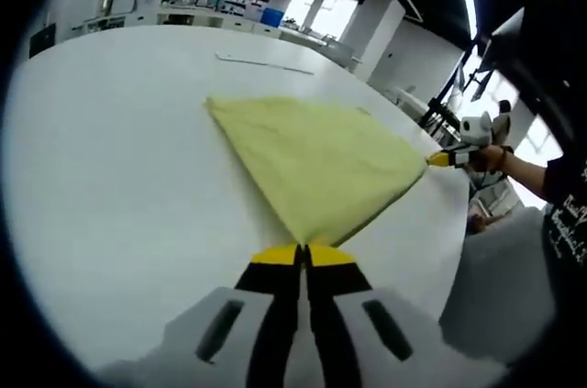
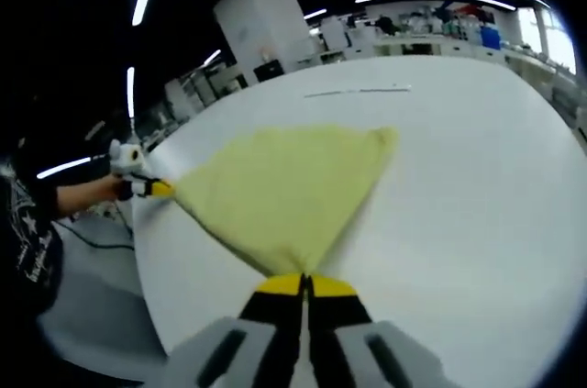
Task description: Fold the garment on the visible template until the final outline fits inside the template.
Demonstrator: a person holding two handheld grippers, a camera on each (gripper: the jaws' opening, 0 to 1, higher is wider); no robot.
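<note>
In the left gripper view, a broad white tabletop [image 1: 110, 177] spreads across the left side. On it lies the pale yellow cloth garment [image 1: 316, 159], stretched into a flat triangle. Its far corner points toward a thin grey line marked on the table [image 1: 266, 64]. At the bottom middle, the left gripper [image 1: 303, 255], with yellow-tipped black jaws pressed together, clenches the near corner of the garment. Further right, the right gripper [image 1: 438, 159] pinches the cloth's right corner at the table edge, held by a person's hand [image 1: 491, 157] coming from a dark printed sleeve [image 1: 564, 195].

In the right gripper view, the person's dark printed shirt [image 2: 27, 241] sits at the far left. Beside it, the left gripper [image 2: 158, 189] grips the garment's [image 2: 284, 191] left corner at the table's [image 2: 477, 186] edge. The yellow triangle lies taut in the middle of the white surface. Its near corner is clamped in the right gripper's [image 2: 305, 285] closed jaws at the bottom. The grey line [image 2: 358, 91] runs beyond the cloth's far corner.
</note>
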